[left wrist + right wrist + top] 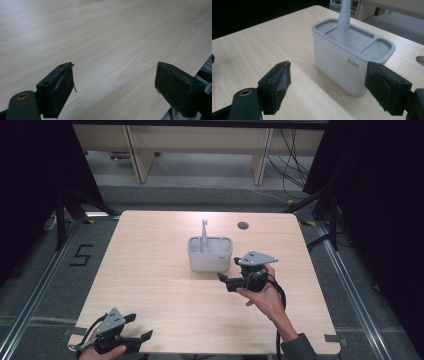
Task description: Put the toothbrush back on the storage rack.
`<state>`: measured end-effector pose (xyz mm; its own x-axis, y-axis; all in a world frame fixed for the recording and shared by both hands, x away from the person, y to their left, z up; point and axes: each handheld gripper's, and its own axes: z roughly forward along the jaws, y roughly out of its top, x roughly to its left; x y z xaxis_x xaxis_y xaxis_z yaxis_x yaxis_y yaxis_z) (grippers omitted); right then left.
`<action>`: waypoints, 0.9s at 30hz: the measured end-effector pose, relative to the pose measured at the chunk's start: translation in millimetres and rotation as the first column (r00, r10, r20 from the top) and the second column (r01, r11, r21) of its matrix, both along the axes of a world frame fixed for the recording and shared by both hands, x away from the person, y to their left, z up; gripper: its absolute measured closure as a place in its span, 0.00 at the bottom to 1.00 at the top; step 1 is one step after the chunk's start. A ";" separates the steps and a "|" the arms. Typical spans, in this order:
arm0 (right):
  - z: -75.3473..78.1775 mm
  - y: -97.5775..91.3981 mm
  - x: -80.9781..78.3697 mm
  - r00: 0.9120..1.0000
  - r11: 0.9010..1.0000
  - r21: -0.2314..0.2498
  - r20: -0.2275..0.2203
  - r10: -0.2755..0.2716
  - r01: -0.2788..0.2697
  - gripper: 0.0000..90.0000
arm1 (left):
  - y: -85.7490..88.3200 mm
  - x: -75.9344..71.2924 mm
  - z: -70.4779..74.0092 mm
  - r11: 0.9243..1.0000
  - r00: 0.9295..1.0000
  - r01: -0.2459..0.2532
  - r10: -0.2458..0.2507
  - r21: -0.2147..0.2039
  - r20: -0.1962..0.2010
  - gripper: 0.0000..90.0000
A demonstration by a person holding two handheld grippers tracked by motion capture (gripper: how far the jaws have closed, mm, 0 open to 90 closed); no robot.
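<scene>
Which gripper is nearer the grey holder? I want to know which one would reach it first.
Right. The right gripper hovers just beside the grey holder, at its front right corner, jaws open. The left gripper sits open at the table's near left edge, far away.

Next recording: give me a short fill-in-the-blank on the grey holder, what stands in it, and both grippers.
1. The grey plastic holder with three compartments stands on the light ____ table.
2. A white stick-like handle stands ____ in the holder.
3. The right gripper has its jaws ____, beside the holder.
4. The left gripper holds ____.

Missing words: wooden; upright; open; nothing
</scene>
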<state>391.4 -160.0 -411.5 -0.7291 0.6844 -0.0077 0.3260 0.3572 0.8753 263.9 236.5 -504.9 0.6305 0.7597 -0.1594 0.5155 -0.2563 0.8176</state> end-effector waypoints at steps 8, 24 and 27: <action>-2.2 -0.4 -7.6 1.000 1.000 0.009 -0.015 0.008 -0.008 0.24 | -0.1 -0.1 -0.1 1.000 1.000 -0.002 0.002 0.000 -0.001 0.17; -11.0 -8.6 -23.7 0.998 1.000 0.002 -0.054 0.024 -0.024 0.21 | 0.8 0.1 0.1 1.000 1.000 0.002 -0.002 0.015 -0.006 0.17; -14.2 -10.3 -27.3 0.998 1.000 -0.005 -0.048 0.025 -0.026 0.21 | 0.1 0.1 -0.3 1.000 1.000 -0.005 0.005 0.005 -0.006 0.17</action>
